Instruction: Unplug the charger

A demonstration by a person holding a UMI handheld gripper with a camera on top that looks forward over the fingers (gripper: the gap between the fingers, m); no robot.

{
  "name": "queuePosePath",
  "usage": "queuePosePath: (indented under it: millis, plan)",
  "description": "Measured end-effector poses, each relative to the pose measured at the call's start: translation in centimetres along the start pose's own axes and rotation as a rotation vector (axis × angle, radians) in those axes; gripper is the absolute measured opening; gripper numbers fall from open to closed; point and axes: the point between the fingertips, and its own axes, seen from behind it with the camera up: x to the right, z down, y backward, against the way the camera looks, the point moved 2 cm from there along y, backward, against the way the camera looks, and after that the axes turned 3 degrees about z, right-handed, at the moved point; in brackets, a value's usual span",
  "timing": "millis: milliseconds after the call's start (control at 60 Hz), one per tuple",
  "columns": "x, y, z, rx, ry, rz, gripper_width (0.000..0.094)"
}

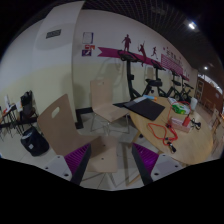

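My gripper [112, 166] is open and empty, held well above the floor, with its purple pads [78, 157] wide apart. Beyond the fingers stands a light wooden table [150, 117] with a dark laptop [139, 103] lying on it. A red-orange cord or item [172, 131] hangs at the table's right edge. I cannot make out a charger or a plug from this distance.
A wooden chair [60, 122] stands left of the table and another [103, 93] behind it. A dark bag [35, 142] lies on the floor at the left. A white wall with pink figures [127, 43] runs behind. Exercise gear [165, 85] stands at the right.
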Motion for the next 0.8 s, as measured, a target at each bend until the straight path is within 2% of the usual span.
queuePosePath:
  millis: [300, 383, 800]
  plan:
    - [4.6, -1.0, -0.4, 0.002, -0.037, 0.090, 0.0858]
    - [7.9, -1.4, -0.4, 0.003, -0.060, 0.118, 0.0857]
    - [25.4, -2.5, 0.1, 0.035, -0.171, 0.390, 0.0851]
